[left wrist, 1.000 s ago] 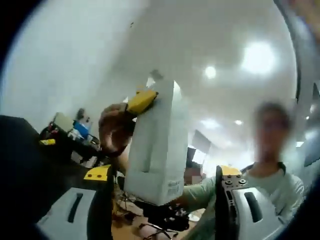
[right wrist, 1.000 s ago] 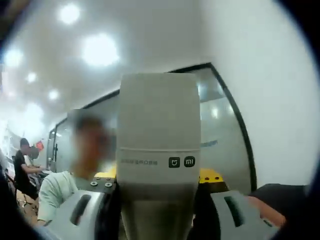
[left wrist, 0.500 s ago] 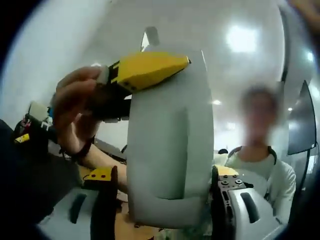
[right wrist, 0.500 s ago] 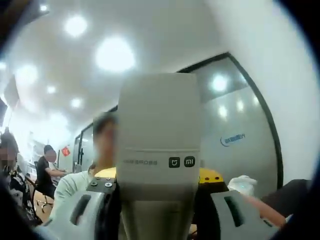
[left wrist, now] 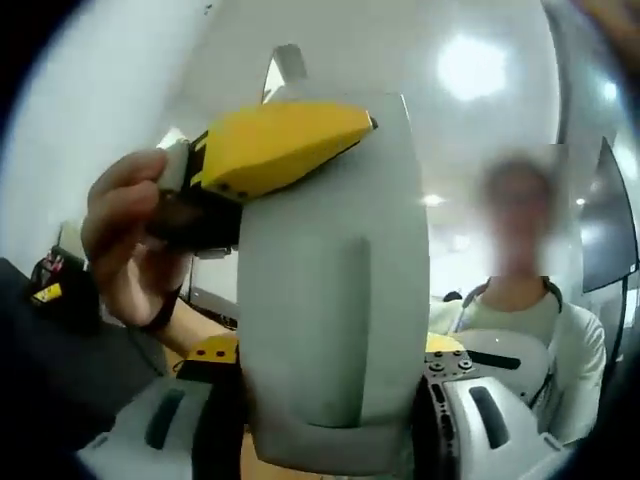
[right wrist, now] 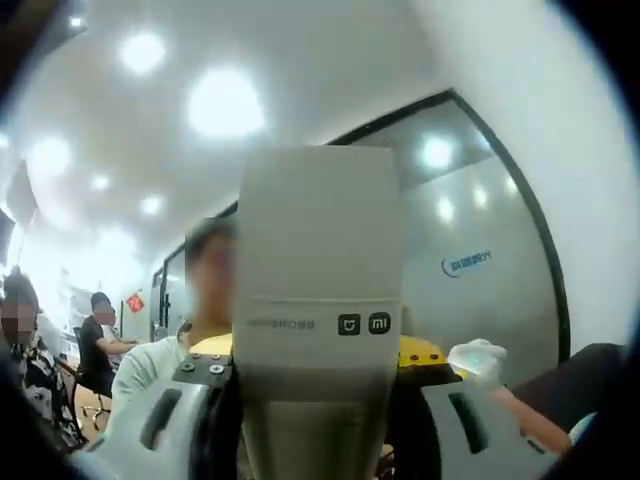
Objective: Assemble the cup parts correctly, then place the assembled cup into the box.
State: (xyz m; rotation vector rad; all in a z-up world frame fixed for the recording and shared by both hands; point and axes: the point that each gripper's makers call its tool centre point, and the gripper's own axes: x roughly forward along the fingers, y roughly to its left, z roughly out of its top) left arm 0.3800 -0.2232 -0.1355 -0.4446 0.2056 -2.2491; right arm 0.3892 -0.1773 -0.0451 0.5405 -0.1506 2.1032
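Two large pale shapes are seen, one in the middle of each view, and both appear to be the same cup body. In the right gripper view the cup (right wrist: 318, 300) rises from the bottom centre, with small logos on a band across it, and it is pinched between the jaws of the right gripper (right wrist: 318, 430). In the left gripper view the cup (left wrist: 335, 290) stands in the centre between the jaws of the left gripper (left wrist: 325, 425); whether these jaws press on it or only stand beside it cannot be told. At the upper left of that view a yellow jaw tip of the other gripper lies against the top of the cup, and a hand (left wrist: 125, 240) is seen behind it.

Compared with one second ago, the cup is much bigger in the left gripper view and now lies between its jaws, so the two grippers have been brought together. In the right gripper view the cup is held as before. It is judged that a second grasp is being prepared, perhaps for joining parts. The box is not yet reached.
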